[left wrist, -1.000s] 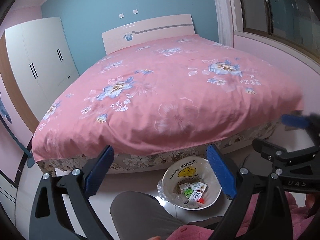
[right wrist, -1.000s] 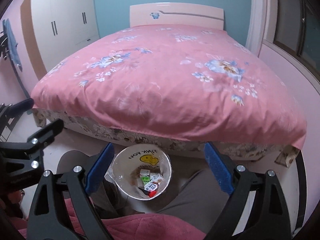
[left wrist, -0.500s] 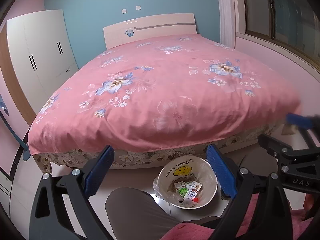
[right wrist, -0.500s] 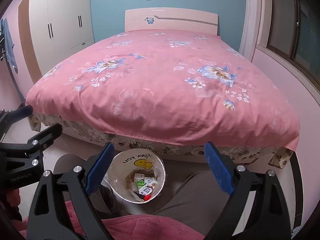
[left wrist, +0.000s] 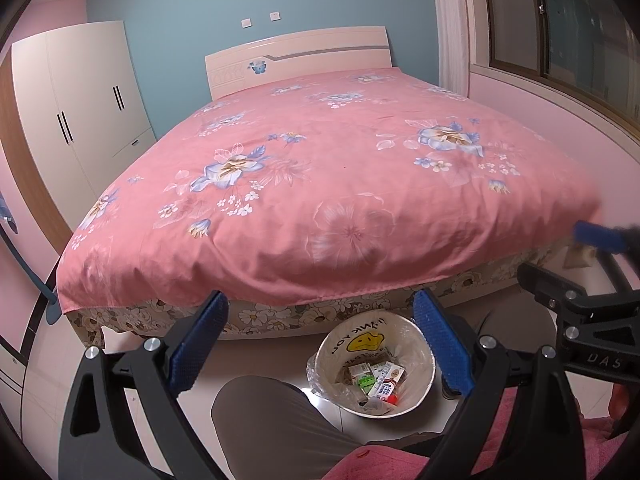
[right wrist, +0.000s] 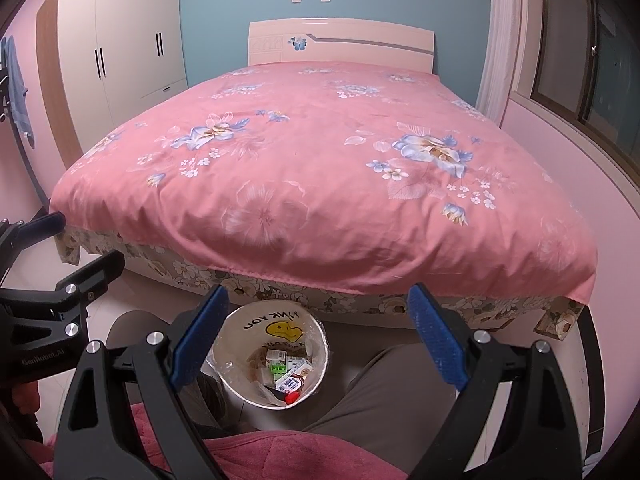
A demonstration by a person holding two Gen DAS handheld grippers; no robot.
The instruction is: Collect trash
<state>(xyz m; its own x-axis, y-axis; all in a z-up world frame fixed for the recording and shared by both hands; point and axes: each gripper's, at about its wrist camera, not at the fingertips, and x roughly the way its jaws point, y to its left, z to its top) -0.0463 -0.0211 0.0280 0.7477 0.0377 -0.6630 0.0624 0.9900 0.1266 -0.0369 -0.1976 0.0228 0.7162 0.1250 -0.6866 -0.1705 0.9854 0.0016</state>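
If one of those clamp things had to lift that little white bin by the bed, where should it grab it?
Probably the rim of the trash bin, from straight above. The bin stands upright and open-topped on the floor, and its round body looks too wide for the fingers, while the thin rim would fit between them. The side nearer the bed looks freer; the person's knees crowd the other.

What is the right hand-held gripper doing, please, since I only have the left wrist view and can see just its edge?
Observer: In the right wrist view, the right hand-held gripper is open, with nothing between its blue pads.
Operator: Thank you. Where does the trash bin sit relative to it?
Observer: The trash bin shows low in the gap between those pads. It stands on the floor between the person's legs, in front of the bed.
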